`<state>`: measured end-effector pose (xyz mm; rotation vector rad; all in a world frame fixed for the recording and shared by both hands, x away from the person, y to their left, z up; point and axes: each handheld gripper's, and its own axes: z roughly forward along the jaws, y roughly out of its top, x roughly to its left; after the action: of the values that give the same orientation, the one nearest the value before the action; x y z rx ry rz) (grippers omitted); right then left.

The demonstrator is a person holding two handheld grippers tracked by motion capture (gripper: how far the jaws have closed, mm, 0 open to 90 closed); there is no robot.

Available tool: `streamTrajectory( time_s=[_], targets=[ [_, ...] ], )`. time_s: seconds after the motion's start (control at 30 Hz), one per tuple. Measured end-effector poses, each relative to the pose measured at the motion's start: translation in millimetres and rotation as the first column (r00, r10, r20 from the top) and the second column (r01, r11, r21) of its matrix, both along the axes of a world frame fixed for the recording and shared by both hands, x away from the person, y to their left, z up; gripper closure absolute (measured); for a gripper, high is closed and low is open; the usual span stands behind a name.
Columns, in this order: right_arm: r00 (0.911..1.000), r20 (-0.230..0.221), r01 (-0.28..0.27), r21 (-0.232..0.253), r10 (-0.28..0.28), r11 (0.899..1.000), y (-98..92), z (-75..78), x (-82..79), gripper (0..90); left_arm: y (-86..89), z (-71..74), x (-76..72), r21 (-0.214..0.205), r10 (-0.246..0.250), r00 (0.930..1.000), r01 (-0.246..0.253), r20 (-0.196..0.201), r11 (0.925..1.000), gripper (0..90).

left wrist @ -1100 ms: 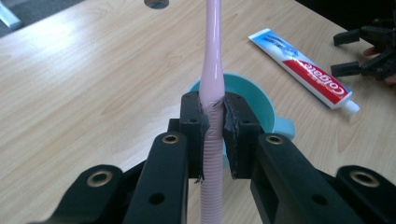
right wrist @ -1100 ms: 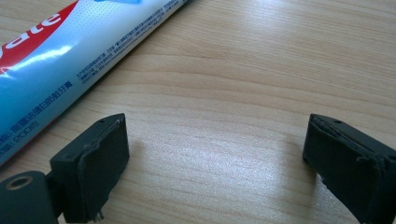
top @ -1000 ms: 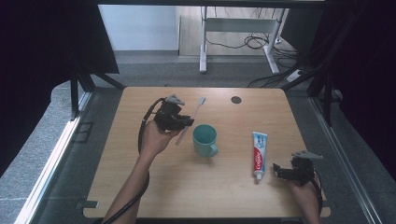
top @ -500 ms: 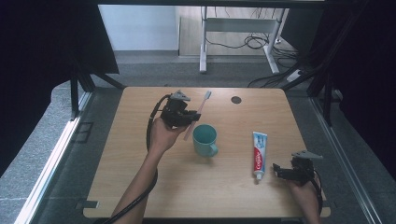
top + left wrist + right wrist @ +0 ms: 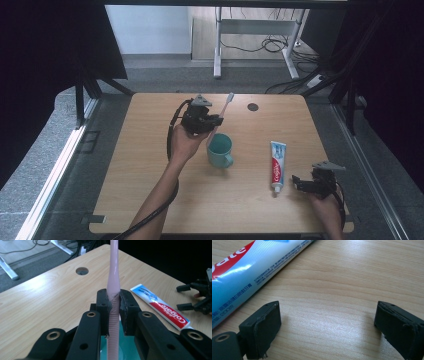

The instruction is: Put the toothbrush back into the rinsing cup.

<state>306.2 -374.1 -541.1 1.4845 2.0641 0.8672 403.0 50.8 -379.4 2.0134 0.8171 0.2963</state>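
Observation:
My left gripper point(image 5: 216, 122) is shut on a pink toothbrush point(image 5: 223, 113), held above the table with its lower end over the teal mug point(image 5: 220, 150). In the left gripper view the toothbrush point(image 5: 113, 277) stands clamped between the pads point(image 5: 103, 307), and the mug's teal inside point(image 5: 125, 350) shows beneath. A toothpaste tube point(image 5: 277, 165) lies to the right of the mug. My right gripper point(image 5: 298, 182) rests open on the table just right of the tube's cap end. In the right gripper view its jaws stand wide apart over bare wood, with the tube point(image 5: 249, 270) at the upper left.
The wooden table point(image 5: 150, 150) has a round cable hole point(image 5: 252, 106) near its far edge. A white desk frame and cables stand on the floor beyond. Dark curtains hang to both sides. Bare wood lies at the left and front.
My left gripper has carried the toothbrush to the right, from left of the mug to over it. The right gripper has not moved.

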Motion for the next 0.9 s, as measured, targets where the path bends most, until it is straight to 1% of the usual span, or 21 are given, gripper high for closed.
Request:
streamTrajectory(
  time_s=[0.07, 0.1, 0.2, 0.37, 0.47, 0.6, 0.7, 0.83, 0.9],
  targets=[
    [1.0, 0.0, -0.001, 0.0, 0.001, 1.0, 0.0, 0.0, 0.0, 6.5, -1.4, -1.7, 0.9, -0.009, -0.002, 1.0, 0.002, 0.001, 1.0, 79.2],
    [1.0, 0.0, -0.001, 0.0, 0.001, 1.0, 0.0, 0.0, 0.1, 6.6, -2.5, -3.0, 1.2, -0.013, 0.0, 1.0, 0.0, 0.009, 0.9999, 79.2],
    [1.0, 0.0, -0.001, 0.0, 0.001, 1.0, 0.1, 0.0, 0.1, 6.6, -6.1, -6.5, 2.2, -0.024, -0.001, 0.9999, 0.001, 0.011, 0.9997, 79.2],
    [1.0, 0.001, -0.003, 0.0, 0.003, 1.0, 0.2, -0.1, 0.2, 6.6, -13.4, -15.0, 3.0, -0.007, -0.004, 0.9998, 0.004, 0.017, 1.0, 79.2],
    [1.0, 0.001, -0.004, 0.0, 0.004, 1.0, 0.2, -0.1, 0.3, 6.6, -15.8, -19.6, 3.1, -0.004, -0.006, 0.9998, 0.006, 0.02, 1.0, 79.2],
    [1.0, 0.001, -0.006, 0.0, 0.006, 1.0, 0.3, -0.1, 0.3, 6.6, -20.5, -27.0, 1.1, 0.006, -0.008, 0.9993, 0.008, 0.036, 1.0, 79.2],
    [1.0, 0.001, -0.007, 0.0, 0.007, 1.0, 0.3, -0.1, 0.4, 6.6, -22.7, -31.7, -0.2, 0.015, -0.012, 0.9988, 0.011, 0.047, 0.9998, 79.2],
    [1.0, 0.001, -0.007, 0.001, 0.007, 1.0, 0.4, -0.1, 0.4, 6.5, -24.1, -38.1, -1.4, 0.023, -0.016, 0.9985, 0.015, 0.053, 0.9996, 79.2],
    [1.0, 0.001, -0.008, 0.001, 0.008, 1.0, 0.4, -0.1, 0.4, 6.5, -24.1, -41.5, -1.9, 0.02, -0.014, 0.9986, 0.014, 0.05, 0.9997, 79.2]
  ],
)
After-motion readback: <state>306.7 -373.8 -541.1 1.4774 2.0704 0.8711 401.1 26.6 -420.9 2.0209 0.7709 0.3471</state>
